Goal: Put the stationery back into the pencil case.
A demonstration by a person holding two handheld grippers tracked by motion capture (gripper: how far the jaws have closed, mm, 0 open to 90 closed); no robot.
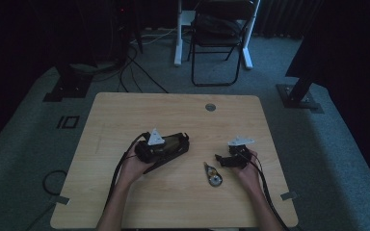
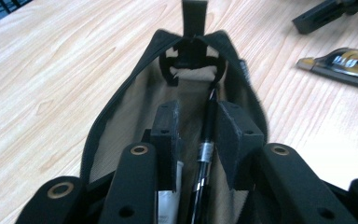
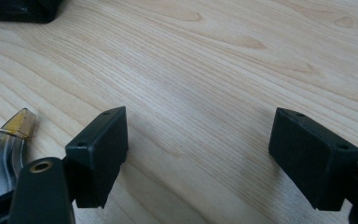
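left tongs (image 2: 195,128) loosely straddle a pen (image 2: 206,140) inside what looks like a pouch (image 2: 121,107).

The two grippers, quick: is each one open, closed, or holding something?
Left gripper: inside the pencil case, jaws slightly apart around a black pen, not pressing it.
Right gripper: open, nothing between its jaws.

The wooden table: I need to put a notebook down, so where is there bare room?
The light wooden table is bare along its far edge, around the round grey grommet, and along the near edge. It is crowded mid-table: the open black pencil case, the correction-tape dispenser, both grippers.
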